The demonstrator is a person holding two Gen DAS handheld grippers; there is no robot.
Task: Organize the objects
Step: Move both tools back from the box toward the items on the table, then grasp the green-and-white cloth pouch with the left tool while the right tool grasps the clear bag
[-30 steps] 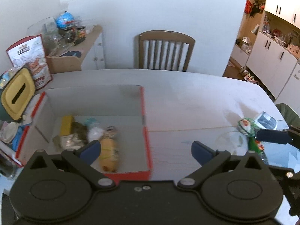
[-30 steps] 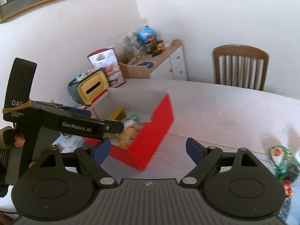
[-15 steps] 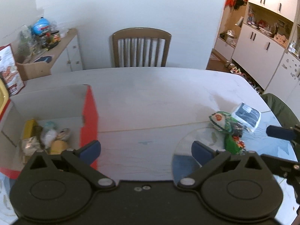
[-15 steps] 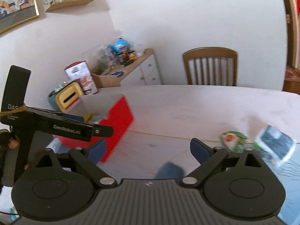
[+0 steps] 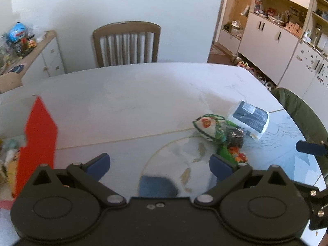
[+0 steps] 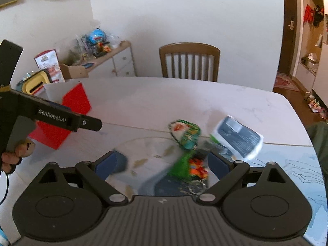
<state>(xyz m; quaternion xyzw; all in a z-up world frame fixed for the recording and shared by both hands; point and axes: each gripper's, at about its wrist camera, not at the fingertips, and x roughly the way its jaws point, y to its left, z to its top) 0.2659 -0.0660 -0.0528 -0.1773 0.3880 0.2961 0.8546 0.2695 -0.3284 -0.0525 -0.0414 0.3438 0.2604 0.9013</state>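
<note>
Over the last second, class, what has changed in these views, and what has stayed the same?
Both grippers swung right, away from the red box toward the pile of packets. The left gripper and right gripper took hold of nothing; both stayed open and empty. The box and packets stayed put on the table.

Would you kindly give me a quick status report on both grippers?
Left gripper open, empty. Right gripper open, empty, near snack packets. Red box off left. Nothing blocking.
</note>
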